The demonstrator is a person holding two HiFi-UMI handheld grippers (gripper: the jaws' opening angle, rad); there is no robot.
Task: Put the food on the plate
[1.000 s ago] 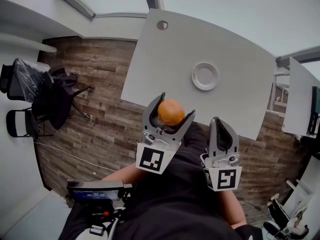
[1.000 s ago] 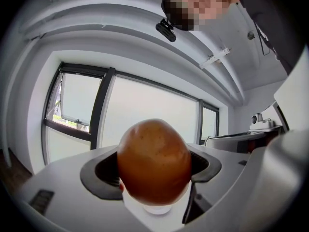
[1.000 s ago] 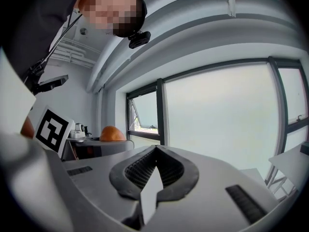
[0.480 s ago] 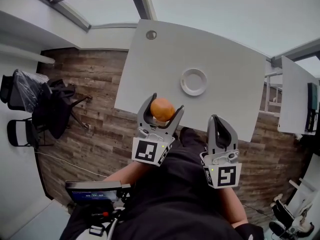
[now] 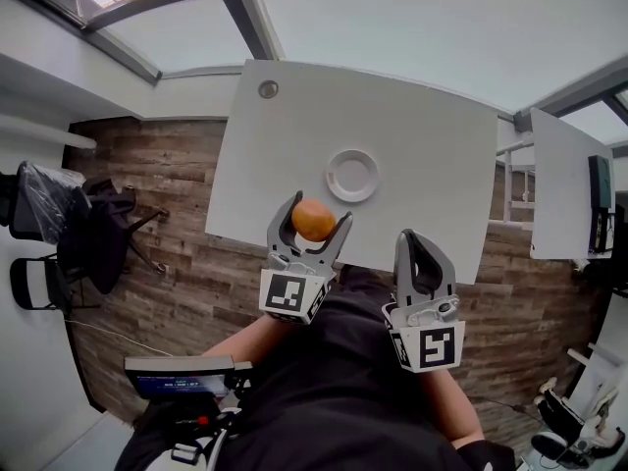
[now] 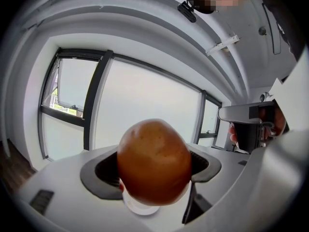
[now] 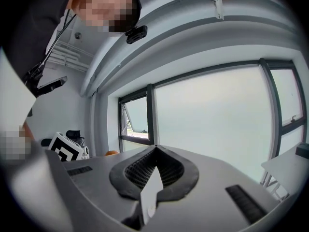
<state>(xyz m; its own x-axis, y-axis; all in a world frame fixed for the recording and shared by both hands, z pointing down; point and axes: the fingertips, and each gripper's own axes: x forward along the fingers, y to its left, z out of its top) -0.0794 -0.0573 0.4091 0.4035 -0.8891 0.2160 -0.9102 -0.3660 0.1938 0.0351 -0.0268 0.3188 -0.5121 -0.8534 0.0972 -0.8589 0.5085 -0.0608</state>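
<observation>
A round orange-brown food item (image 5: 314, 220) sits between the jaws of my left gripper (image 5: 314, 224), which is shut on it. I hold it in the air over the near edge of the white table (image 5: 432, 135). An empty white plate (image 5: 351, 176) lies on the table just beyond and to the right of the food. In the left gripper view the food (image 6: 153, 162) fills the space between the jaws, with the left gripper (image 6: 154, 166) closed around it. My right gripper (image 5: 424, 253) hangs to the right, short of the table edge, shut and empty. The right gripper (image 7: 155, 152) shows its pads meeting.
A round cable hole (image 5: 268, 89) sits at the table's far left corner. A second white table (image 5: 557, 184) stands to the right. Chairs draped in black (image 5: 88, 226) stand on the wooden floor at left. A small screen device (image 5: 186, 375) is by the person's body.
The table and plate have slid left and nearer in the head view. My left gripper with the food now reaches the table's near edge. The right gripper keeps its place beside it.
</observation>
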